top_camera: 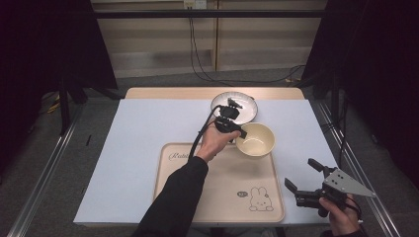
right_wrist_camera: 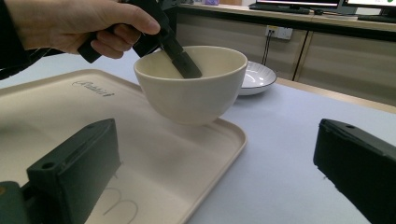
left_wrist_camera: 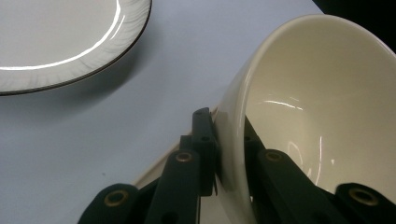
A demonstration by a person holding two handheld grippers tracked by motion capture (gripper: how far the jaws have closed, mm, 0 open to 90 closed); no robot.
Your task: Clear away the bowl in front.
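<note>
One cream bowl (top_camera: pixel 255 139) lifted just above the tray's (top_camera: pixel 217 197) far right corner, rim pinched between left gripper (top_camera: pixel 238 129) jaws, plate (top_camera: pixel 247 106) near the table's far edge. Right gripper (top_camera: pixel 304 174) spread wide, holding nothing, near the tray's right edge. Cursive tray lettering too small to read; rabbit drawing (top_camera: pixel 260 199) near its front right corner.

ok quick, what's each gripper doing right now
Left gripper: shut on the rim of the cream bowl, one jaw inside, one outside, bowl lifted above the tray.
Right gripper: open, holding nothing.
</note>
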